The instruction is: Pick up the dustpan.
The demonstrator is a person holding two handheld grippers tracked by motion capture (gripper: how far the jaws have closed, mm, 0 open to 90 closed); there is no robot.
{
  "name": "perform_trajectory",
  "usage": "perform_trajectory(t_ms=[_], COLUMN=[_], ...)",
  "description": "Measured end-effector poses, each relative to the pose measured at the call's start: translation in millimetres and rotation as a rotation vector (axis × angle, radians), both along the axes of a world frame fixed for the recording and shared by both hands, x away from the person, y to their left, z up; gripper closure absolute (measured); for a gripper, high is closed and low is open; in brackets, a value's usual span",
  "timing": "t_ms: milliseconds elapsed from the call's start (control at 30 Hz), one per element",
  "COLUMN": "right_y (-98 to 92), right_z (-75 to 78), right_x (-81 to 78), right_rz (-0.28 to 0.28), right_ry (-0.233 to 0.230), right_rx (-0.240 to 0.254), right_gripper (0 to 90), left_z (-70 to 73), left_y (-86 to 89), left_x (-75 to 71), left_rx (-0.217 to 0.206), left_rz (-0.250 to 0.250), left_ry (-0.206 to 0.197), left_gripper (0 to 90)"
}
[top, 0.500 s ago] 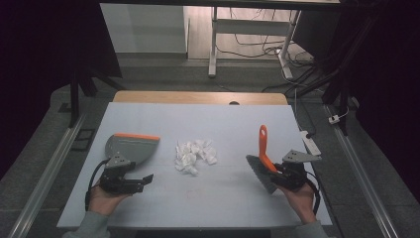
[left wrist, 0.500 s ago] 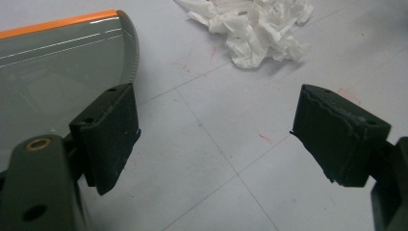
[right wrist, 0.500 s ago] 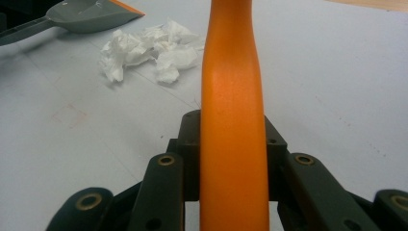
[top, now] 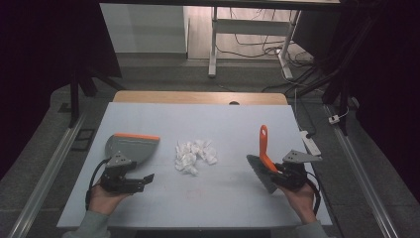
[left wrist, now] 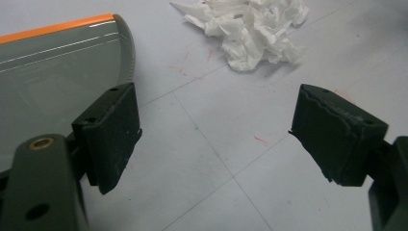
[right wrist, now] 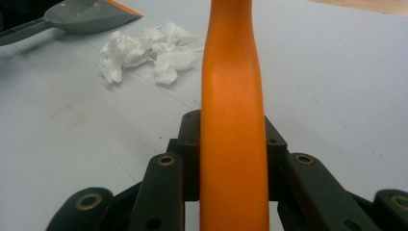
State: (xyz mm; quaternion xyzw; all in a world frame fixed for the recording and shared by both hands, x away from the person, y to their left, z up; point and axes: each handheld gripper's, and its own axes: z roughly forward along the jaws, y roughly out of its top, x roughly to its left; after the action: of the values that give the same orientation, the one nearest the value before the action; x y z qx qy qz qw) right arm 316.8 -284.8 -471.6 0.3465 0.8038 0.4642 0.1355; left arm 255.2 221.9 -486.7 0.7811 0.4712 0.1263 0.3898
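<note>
White table [top: 208, 198], dark room. Right gripper [right wrist: 233, 144] clamps brush [top: 264, 148] handle. Left gripper [top: 130, 179] jaws spread, empty, just behind dustpan [top: 130, 148], probably off its handle. Tissue [top: 195, 155] lies between them. Next: grasp dustpan, sweep tissue in.

Cut-off and covered parts

In the right hand-held gripper [right wrist: 232, 159] view, the orange brush handle [right wrist: 232, 120] runs off the top and bottom edges, hiding its bristles and covering the pads that clamp it. In the left gripper view, the grey dustpan [left wrist: 53, 72] is cropped at the left edge, its handle out of frame, and the crumpled white paper [left wrist: 250, 26] is cut by the top edge.
</note>
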Motion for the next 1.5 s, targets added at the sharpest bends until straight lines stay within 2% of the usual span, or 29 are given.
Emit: perform_trajectory(t_ms=[333, 567, 933, 1133, 1367, 1433, 1500], right_y=[1.7, 1.7, 3.0, 1.9, 2.4, 2.5, 2.1], right_z=[0.7, 1.6, 1.2, 1.2, 1.1, 1.1, 1.2], right_x=[-1.6, -2.2, -2.8, -2.8, -2.9, -3.1, -3.3], right_rz=[-0.001, -0.004, -0.005, -0.008, -0.01, -0.011, -0.012], right_ry=[-0.007, -0.009, -0.008, -0.01, -0.011, -0.011, -0.011], right_rx=[-0.003, -0.003, -0.011, -0.009, -0.012, -0.012, -0.012], right_gripper=[70.6, 70.6, 70.6, 70.6, 70.6, 70.6, 70.6], left_z=[12.0, 16.1, 29.1, 29.2, 25.7, 24.5, 23.7], left_y=[-6.7, -6.0, 14.5, 34.0, 45.3, 47.5, 47.3], left_x=[-2.9, -2.3, -0.3, 1.6, 3.3, 3.5, 2.4], left_rx=[0.015, 0.033, 0.052, 0.055, 0.078, 0.089, 0.102], left_rz=[-0.029, -0.03, 0.075, 0.154, 0.195, 0.207, 0.216], left_ry=[-0.01, -0.005, 0.05, 0.073, 0.097, 0.115, 0.153], left_gripper=[18.6, 19.1, 22.0, 21.9, 21.5, 21.4, 21.4])
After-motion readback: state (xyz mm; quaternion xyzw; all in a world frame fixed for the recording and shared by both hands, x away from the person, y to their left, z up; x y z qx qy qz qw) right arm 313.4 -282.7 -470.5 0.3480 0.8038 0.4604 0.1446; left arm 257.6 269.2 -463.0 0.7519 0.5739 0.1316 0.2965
